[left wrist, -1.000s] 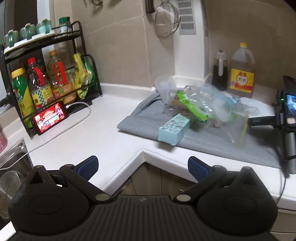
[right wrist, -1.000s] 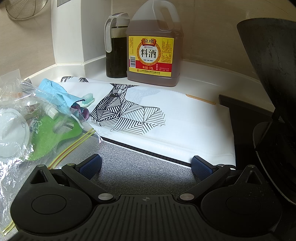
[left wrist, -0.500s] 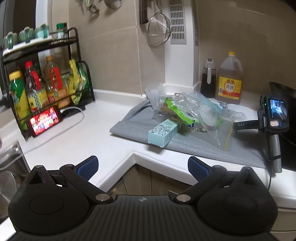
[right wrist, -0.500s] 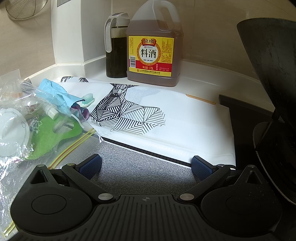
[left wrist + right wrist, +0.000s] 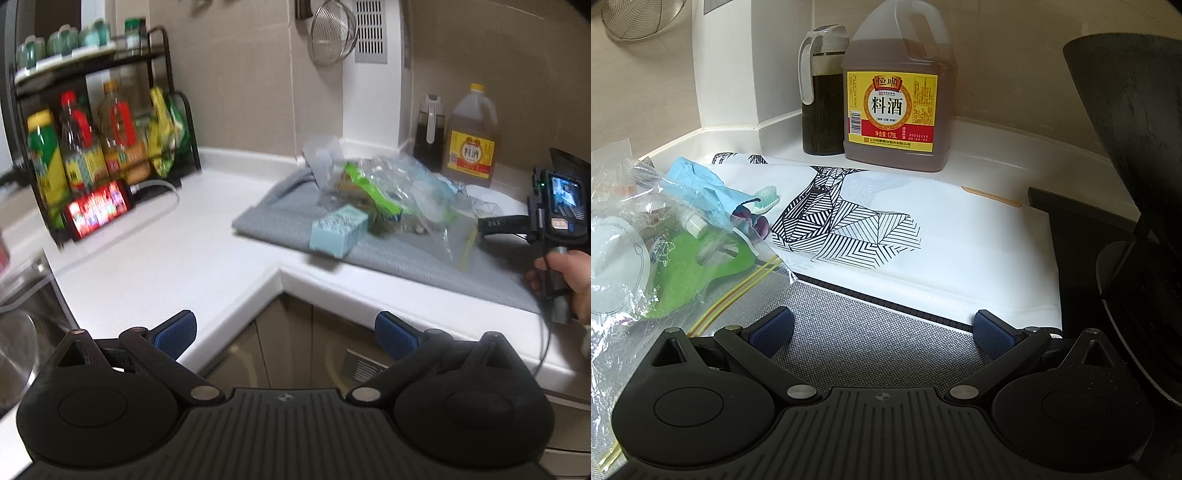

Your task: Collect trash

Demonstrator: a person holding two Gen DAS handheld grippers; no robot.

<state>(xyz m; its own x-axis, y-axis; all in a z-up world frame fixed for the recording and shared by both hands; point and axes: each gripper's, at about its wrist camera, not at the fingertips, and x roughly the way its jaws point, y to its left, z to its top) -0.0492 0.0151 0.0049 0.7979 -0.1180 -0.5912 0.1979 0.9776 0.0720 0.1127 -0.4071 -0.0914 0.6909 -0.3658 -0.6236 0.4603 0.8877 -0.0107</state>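
- The right gripper (image 5: 882,328) hangs low over the near part of the grey mat (image 5: 871,332), its blue-padded jaws spread wide with nothing between them.
- Just left of its left finger lies the trash: a clear zip bag (image 5: 665,258) with a yellow-red seal strip running diagonally from near-left up toward the far right, ending just beyond that finger.
- Inside or on the bag sit a green wrapper (image 5: 690,273), a white round lid (image 5: 617,266), a blue crumpled glove (image 5: 698,188) and a toothbrush head (image 5: 767,197) at its far edge (the exact layering is hard to tell through the plastic).
- Straight ahead of the right gripper is only a white bag with a black line drawing (image 5: 886,236), then a cooking wine jug (image 5: 897,107) and a dark bottle (image 5: 822,96) against the far wall; none of these looks like trash.
- The left gripper (image 5: 284,332) is equally wide open and empty, held out in front of the counter edge (image 5: 258,291) at the inner corner, well apart from the pile.
- From it the pile lies far and to the right: a teal box (image 5: 338,232) at the near-left edge of the mat, its long axis pointing far-right to near-left, touching the plastic heap behind it.
- Judgement: the right gripper is much nearer the zip bag and needs mainly a leftward turn; the box is the nearest piece for the left, though it calls for a reach forward and right.
- A hand (image 5: 569,280) holding the right gripper's handle shows at the right edge of the left view.
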